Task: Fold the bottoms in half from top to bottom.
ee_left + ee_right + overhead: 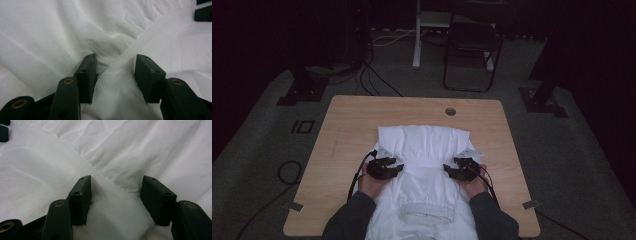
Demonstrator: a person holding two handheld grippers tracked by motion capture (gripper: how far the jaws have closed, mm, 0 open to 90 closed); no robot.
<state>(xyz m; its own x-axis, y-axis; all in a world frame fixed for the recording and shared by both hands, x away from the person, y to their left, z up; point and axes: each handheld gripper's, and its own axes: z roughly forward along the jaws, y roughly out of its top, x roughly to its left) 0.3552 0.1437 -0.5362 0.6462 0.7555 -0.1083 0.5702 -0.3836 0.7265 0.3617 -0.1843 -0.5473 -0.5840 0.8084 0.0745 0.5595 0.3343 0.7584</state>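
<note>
A white garment (424, 165) lies spread on the wooden table (347, 120), its ribbed elastic band (427, 212) near the front edge. My left gripper (399, 168) rests on the cloth at its left side, pointing inward. In the left gripper view the left gripper (116, 58) stands open, with a raised fold of the cloth (117, 75) between the jaws and the pads not pressing on it. My right gripper (447, 170) mirrors it on the right side. In the right gripper view the right gripper (116, 180) is open astride a folded edge (112, 192).
A round cable hole (450, 111) sits near the table's far edge. Beyond the table stand a dark chair (472, 45) and a white post (417, 35). Cables (287, 172) lie on the grey floor at the left. Bare wood flanks the garment on both sides.
</note>
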